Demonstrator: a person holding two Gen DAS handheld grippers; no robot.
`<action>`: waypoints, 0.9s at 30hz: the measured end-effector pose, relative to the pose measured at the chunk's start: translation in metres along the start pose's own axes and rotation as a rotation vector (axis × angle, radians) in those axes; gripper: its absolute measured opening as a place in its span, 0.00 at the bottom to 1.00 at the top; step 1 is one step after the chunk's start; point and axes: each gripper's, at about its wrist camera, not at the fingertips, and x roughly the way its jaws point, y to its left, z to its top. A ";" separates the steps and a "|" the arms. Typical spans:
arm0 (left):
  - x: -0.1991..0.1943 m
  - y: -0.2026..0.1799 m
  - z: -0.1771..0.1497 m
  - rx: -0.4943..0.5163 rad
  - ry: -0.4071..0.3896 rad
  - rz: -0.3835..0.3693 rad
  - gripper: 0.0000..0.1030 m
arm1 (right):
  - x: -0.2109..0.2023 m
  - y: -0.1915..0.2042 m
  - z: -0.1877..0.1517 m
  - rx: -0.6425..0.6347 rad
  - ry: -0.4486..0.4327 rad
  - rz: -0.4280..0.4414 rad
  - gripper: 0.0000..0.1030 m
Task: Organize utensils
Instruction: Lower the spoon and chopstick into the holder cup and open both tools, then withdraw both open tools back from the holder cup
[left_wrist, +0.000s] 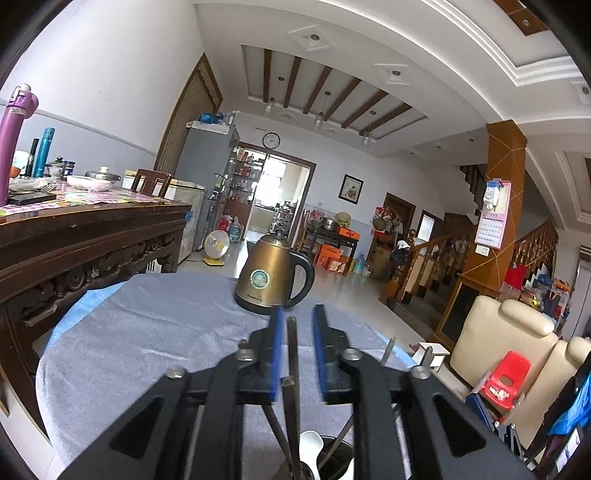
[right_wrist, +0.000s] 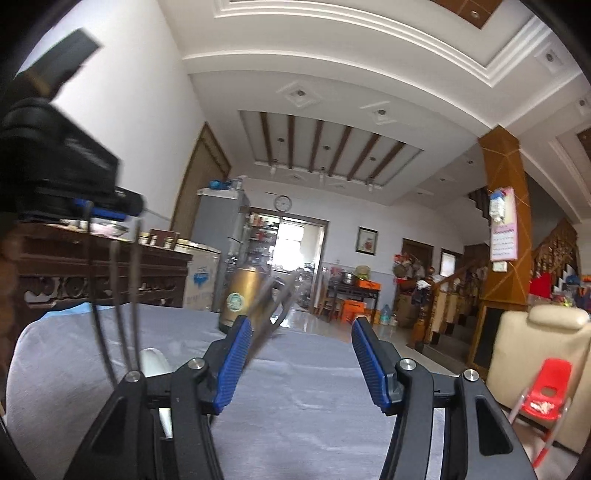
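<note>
In the left wrist view my left gripper (left_wrist: 298, 314) hangs over a dark utensil cup (left_wrist: 332, 458) that holds a white spoon (left_wrist: 309, 448) and several metal utensils. Its blue pads stand a little apart, with a thin dark metal utensil (left_wrist: 292, 354) upright between them; contact with the pads is unclear. In the right wrist view my right gripper (right_wrist: 302, 325) is wide open. A blurred metal utensil (right_wrist: 271, 314) slants by its left pad (right_wrist: 231, 365), apparently loose. The left gripper's body (right_wrist: 70, 166) shows at upper left, above thin utensil handles (right_wrist: 118, 295) and the white spoon (right_wrist: 153, 360).
A brass-coloured electric kettle (left_wrist: 271, 275) stands at the far edge of the round table with the blue-grey cloth (left_wrist: 147, 332). A carved dark wooden table (left_wrist: 85, 236) with bottles and dishes is at left. A cream armchair (left_wrist: 506, 343) and a red child's chair (left_wrist: 506, 380) are at right.
</note>
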 end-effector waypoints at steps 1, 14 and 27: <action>-0.002 0.001 0.002 0.000 -0.001 0.009 0.24 | 0.002 -0.004 0.001 0.010 0.011 -0.008 0.59; -0.037 0.016 0.022 0.062 0.049 0.128 0.82 | 0.004 -0.039 0.030 0.119 0.164 0.026 0.64; -0.026 0.007 0.009 0.217 0.289 0.326 0.83 | -0.027 -0.040 0.065 0.113 0.276 0.119 0.73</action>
